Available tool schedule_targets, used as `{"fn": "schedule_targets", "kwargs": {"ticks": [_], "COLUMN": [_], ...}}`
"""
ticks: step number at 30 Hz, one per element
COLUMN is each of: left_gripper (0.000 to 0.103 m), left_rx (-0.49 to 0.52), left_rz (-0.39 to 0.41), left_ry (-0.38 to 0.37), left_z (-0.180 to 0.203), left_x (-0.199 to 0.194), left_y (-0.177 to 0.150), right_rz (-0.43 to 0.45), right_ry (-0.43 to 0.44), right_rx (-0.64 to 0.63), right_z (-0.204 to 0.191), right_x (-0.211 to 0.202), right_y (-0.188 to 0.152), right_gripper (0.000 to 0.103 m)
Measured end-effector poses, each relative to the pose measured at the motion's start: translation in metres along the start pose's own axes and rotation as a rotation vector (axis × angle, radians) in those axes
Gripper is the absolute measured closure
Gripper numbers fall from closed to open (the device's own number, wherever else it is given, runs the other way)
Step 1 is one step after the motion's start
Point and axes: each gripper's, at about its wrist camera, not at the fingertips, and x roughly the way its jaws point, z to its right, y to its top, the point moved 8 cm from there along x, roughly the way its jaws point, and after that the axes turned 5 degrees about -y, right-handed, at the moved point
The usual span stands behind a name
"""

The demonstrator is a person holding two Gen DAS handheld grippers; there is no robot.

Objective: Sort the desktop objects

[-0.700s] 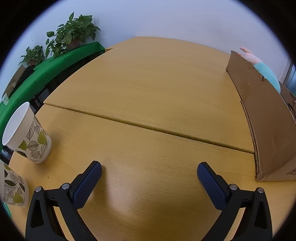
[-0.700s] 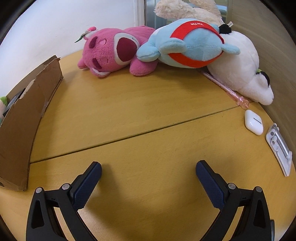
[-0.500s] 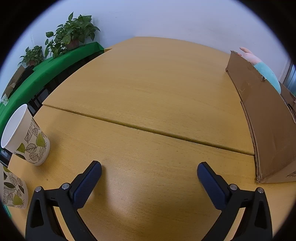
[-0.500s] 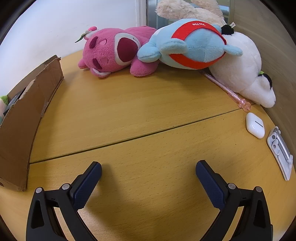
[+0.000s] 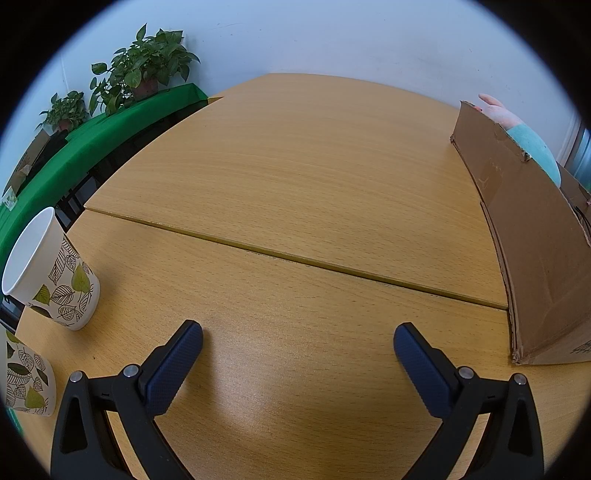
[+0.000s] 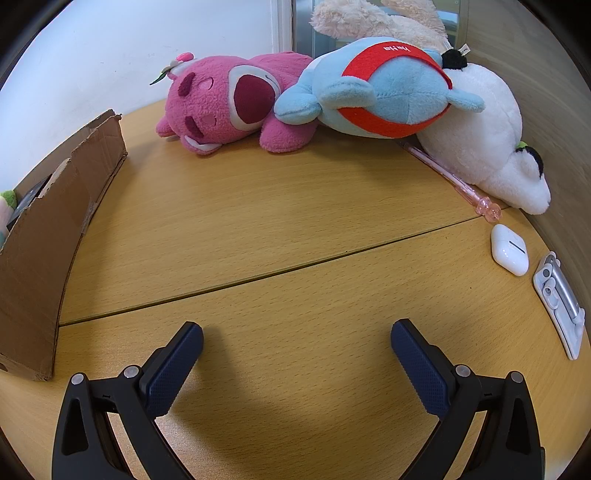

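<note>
Both grippers are held wide open with nothing between the fingers: left gripper (image 5: 297, 341) and right gripper (image 6: 296, 339), each at the bottom of its frame over the wooden table (image 5: 295, 192). Two leaf-printed paper cups (image 5: 51, 273) are seen at the left edge. A cardboard box (image 6: 48, 229) is placed at the left; plush toys (image 6: 369, 88), a white earbud case (image 6: 509, 249) and a pink pen (image 6: 454, 181) are found at the upper right.

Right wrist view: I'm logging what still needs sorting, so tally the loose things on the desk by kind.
Plush toys: 4 (pink, blue, white, cream)
Pens: 1 (pink)
Earbud cases: 1 (white)
Metal stands: 1 (silver)
Total: 7
</note>
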Motion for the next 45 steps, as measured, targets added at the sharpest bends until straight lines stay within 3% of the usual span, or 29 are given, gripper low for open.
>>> {"fn": "schedule_targets", "kwargs": {"ticks": [45], "left_gripper": [0.0], "left_rx": [0.003], "left_rz": [-0.001], "left_ry": [-0.003], "left_z": [-0.0008], "left_x": [-0.0006], "left_y": [0.0024], "right_rz": [0.0], "right_ry": [0.005], "right_rx": [-0.003], "right_z": [-0.0005], "right_x": [0.0053], "right_y": [0.0019], "right_gripper": [0.0]}}
